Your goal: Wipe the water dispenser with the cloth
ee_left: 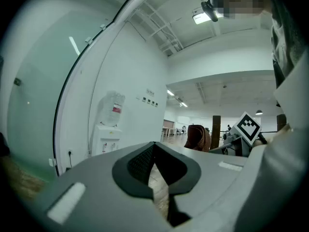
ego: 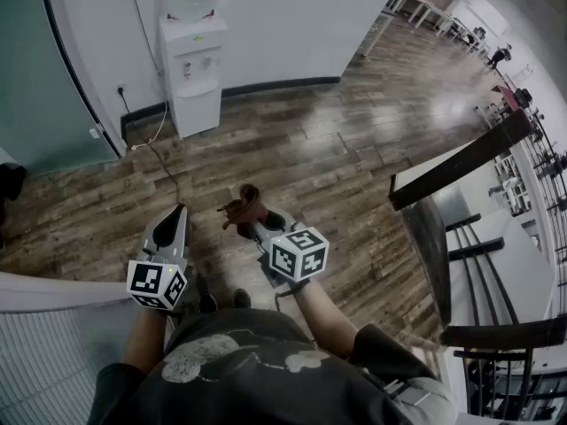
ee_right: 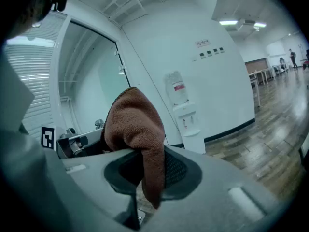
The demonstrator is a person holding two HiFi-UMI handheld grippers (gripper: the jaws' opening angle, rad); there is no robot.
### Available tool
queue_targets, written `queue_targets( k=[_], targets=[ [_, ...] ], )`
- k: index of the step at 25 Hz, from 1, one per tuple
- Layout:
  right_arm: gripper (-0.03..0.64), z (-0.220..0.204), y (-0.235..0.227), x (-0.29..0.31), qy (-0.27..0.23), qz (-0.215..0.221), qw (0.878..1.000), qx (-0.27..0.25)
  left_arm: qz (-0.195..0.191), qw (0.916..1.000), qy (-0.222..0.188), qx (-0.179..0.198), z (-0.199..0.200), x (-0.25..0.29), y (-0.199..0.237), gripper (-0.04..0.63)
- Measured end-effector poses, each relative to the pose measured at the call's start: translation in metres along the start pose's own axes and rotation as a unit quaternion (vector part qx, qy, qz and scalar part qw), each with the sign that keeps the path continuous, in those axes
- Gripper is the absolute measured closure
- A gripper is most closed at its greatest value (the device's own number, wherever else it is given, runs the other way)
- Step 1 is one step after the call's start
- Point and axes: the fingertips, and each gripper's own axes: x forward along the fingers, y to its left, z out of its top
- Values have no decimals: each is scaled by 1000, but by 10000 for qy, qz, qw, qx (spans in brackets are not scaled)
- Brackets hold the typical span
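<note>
Head view showed us on the wood floor (ego: 354,166), well apart from the water dispenser (ego: 193,73), which stood upright against the white wall at the upper left of the frame. At lower centre our right gripper (ego: 254,218) pinched the brown cloth (ego: 241,204), which bunched above its jaws and hung down between them. Just left of it, our left gripper (ego: 179,212) had its jaws pressed together on nothing.
</note>
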Motion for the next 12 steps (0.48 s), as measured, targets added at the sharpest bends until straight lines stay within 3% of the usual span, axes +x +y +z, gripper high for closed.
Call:
queue_targets(
  k=[5,12],
  targets=[
    [561,-2,5,1,48,23,10000,-46,-81,10000,15,13,0,-2,-2,577],
    [561,-1,-2,-5,65,30,9999,-123,111,9998,60,-119,-5,1,-2,577]
  ],
)
